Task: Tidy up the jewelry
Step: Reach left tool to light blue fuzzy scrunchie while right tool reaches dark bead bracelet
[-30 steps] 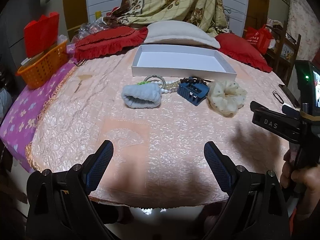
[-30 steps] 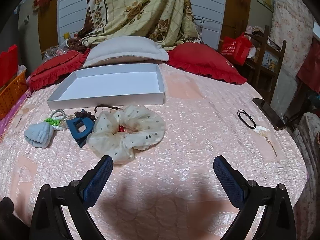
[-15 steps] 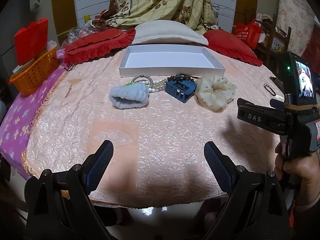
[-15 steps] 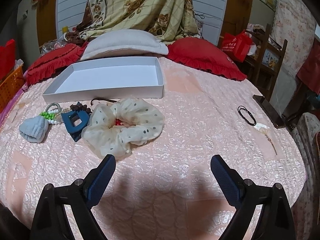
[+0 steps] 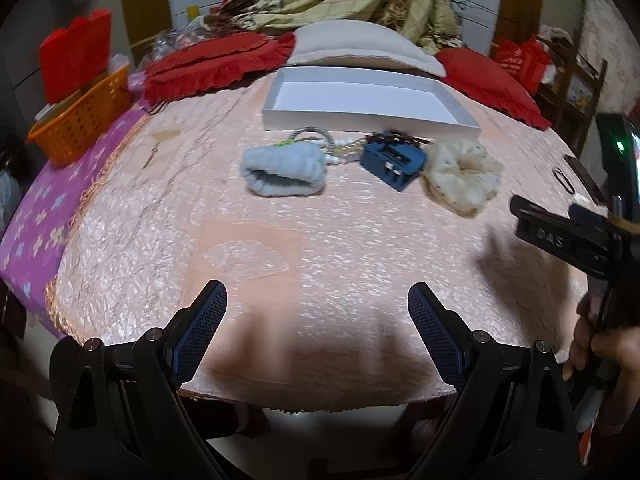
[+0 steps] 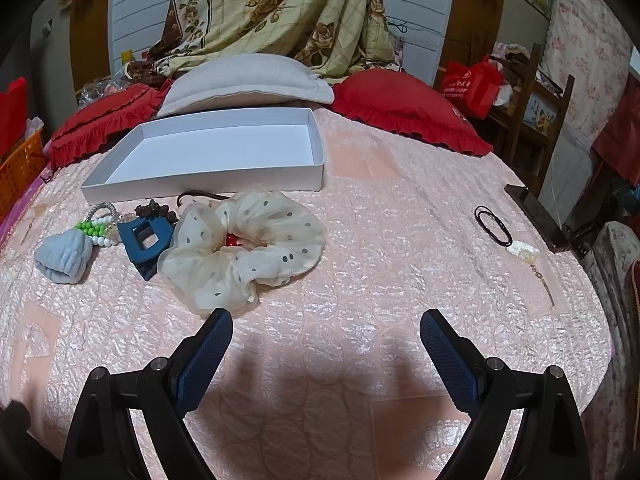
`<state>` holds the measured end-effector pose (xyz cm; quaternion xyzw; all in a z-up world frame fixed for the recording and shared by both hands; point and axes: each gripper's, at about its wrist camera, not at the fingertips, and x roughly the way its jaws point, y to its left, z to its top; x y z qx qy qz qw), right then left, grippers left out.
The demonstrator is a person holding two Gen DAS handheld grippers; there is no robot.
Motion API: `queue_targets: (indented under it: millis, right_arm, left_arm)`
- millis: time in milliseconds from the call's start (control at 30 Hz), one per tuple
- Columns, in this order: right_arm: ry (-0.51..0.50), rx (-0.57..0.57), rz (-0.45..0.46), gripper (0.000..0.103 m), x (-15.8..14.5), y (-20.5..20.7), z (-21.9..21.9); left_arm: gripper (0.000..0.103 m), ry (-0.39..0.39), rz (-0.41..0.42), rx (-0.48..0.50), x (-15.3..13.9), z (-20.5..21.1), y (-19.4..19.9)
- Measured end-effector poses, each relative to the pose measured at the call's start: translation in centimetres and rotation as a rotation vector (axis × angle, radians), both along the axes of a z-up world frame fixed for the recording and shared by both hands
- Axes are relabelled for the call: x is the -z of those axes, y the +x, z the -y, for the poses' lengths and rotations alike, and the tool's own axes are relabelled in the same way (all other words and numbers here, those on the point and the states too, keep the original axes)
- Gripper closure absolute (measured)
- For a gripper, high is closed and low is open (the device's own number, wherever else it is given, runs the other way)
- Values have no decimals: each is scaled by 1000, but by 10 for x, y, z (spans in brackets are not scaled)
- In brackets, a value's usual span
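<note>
Nothing is gripped yet: the left gripper (image 5: 317,304) and right gripper (image 6: 326,330) are held spread wide before the scrunchie (image 6: 244,244), bracelets (image 6: 98,226) and empty box (image 6: 224,152), so a first pickup is called for.

At the bed's far edge lie a grey pillow (image 6: 248,80) and two red cushions (image 6: 408,108) — an orange basket (image 5: 80,116) sits at its left edge, a patterned blanket (image 6: 280,12) behind.

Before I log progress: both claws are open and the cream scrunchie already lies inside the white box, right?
Not quite. The cream scrunchie lies on the bedspread in front of the white box, not inside it, as the right wrist view shows. Both claws, left and right, are open.
</note>
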<state>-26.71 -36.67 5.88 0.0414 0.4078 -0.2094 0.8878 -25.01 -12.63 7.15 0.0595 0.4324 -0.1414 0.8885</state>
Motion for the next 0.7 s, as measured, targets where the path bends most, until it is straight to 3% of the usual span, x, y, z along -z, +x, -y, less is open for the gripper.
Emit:
queue_targets:
  millis: [433, 633, 700]
  right_arm:
    - [107, -83, 74, 10, -16, 10, 8]
    - [239, -220, 95, 36, -24, 39, 1]
    - [279, -294, 106, 37, -27, 53, -4]
  left_arm:
    - [10, 20, 59, -158, -15, -39, 36]
    - [10, -16, 20, -223, -15, -62, 59]
    - [10, -16, 22, -229, -15, -65, 61]
